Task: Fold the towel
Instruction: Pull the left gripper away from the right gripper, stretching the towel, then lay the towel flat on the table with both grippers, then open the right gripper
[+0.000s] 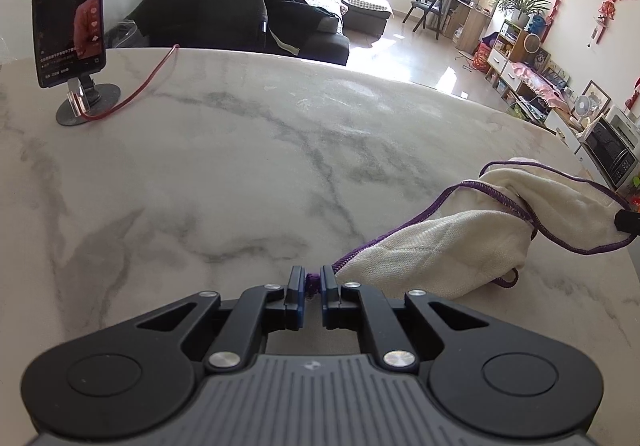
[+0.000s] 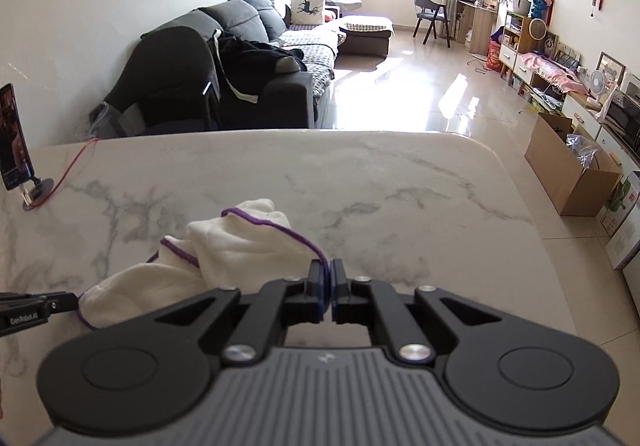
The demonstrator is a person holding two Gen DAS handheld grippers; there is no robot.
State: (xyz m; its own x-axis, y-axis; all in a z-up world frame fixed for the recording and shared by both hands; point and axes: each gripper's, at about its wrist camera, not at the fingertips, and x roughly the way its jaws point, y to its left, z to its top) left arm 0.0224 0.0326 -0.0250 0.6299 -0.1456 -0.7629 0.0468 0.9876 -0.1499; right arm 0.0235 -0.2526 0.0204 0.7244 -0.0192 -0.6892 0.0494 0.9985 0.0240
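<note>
- Two grippers are seen at one crumpled towel, which lies bunched on the marble table, toward its near right part in the left wrist view
- Far at the left, a phone on a stand with a red cable is placed, well apart from the cloth
- Next, the left gripper is found closed on a corner of the purple hem; a small knot of purple edge is pinched between its pads
- From these fingers the towel runs away to the right and a little forward, so its long axis goes roughly from one gripper to the other
- At the right, the right gripper is closed too, with the thin purple edge caught between its pads; the cloth lies to its left
- Both grippers are tilted downward to the table, low over it, and each is equally near to its own corner
- It is judged that the coming move is to draw the two corners apart, so that the slack bundle between them is spread flat before any fold is made
- Slipping of the thin hem from the right pads is judged the main risk
</note>
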